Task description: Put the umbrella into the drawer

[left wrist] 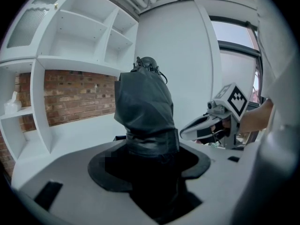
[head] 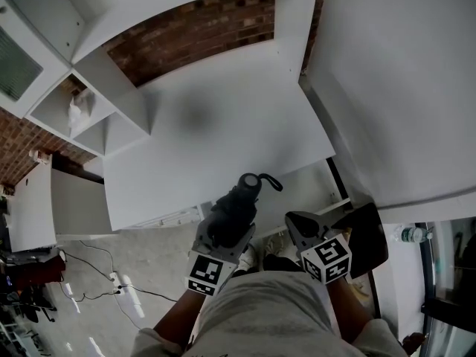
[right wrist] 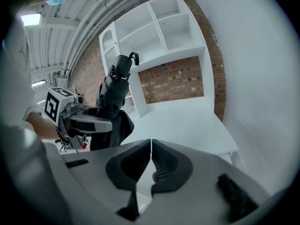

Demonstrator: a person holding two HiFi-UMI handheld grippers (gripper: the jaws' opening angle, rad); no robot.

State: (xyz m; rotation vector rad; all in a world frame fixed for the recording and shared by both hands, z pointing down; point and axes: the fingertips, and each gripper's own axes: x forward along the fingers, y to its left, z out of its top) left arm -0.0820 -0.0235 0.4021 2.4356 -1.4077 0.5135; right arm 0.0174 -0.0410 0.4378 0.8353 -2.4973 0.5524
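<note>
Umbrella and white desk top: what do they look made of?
Umbrella: dark grey fabric, probably nylon. It looks matte, creased and bunched under a band.
Desk top: smooth white board, likely painted or laminated. The surface is evenly matte with no grain visible.

ahead: desk top (head: 223, 143) open | L: shelf unit (head: 104, 76) blocks | R: wall panel (head: 401, 88) blocks
</note>
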